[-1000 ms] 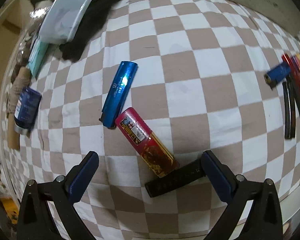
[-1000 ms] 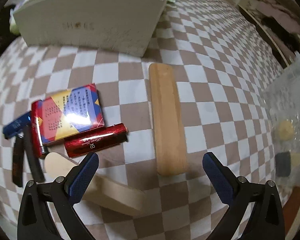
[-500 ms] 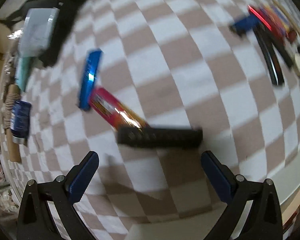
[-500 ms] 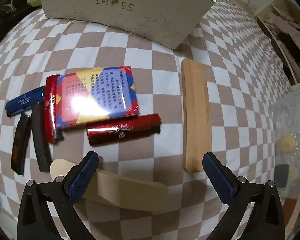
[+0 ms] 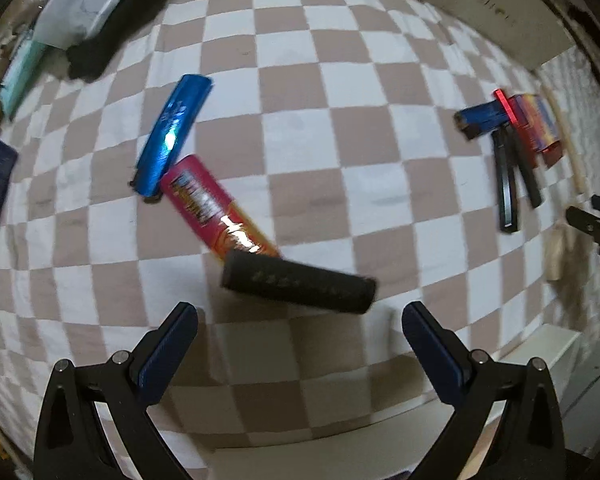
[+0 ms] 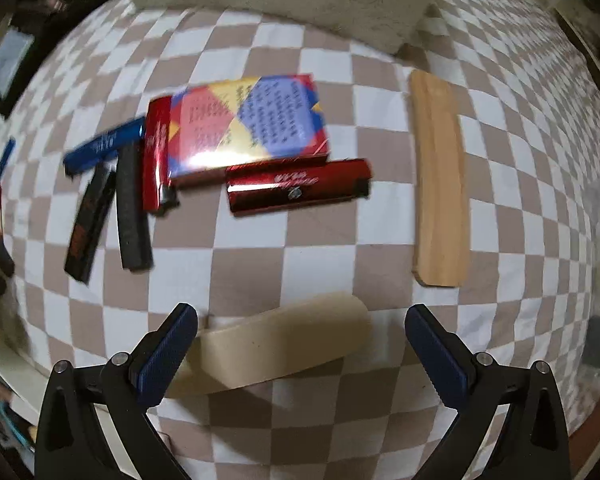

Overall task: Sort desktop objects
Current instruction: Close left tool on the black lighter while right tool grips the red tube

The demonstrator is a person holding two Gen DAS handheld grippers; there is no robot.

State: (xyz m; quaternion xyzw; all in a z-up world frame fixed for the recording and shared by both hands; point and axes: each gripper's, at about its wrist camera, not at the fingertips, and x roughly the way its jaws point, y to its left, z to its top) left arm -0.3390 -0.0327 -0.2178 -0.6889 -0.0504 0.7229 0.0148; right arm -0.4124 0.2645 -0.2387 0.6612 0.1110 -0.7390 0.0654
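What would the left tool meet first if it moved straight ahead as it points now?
Probably the black bar, lying crosswise just ahead of the open left tool; the red-and-gold pack comes after. Depth is uncertain.

On the left of the checked cloth, a black textured bar (image 5: 298,282) lay crosswise at the near edge, its left end overlapping the near end of a pink-and-orange lighter (image 5: 216,210), whose far end touched a shiny blue lighter (image 5: 172,132) slanting away. To the right, a multicoloured card pack (image 6: 246,120) lay flat with a red lighter (image 6: 156,160) against its left side, another red lighter (image 6: 298,186) along its near edge, a dark blue lighter (image 6: 104,144) further left, and two black sticks (image 6: 108,208) fanning towards the near side. A light wooden slat (image 6: 440,180) lay lengthwise at the far right, and a pale cream block (image 6: 276,344) lay crosswise nearest, both apart from the cluster.
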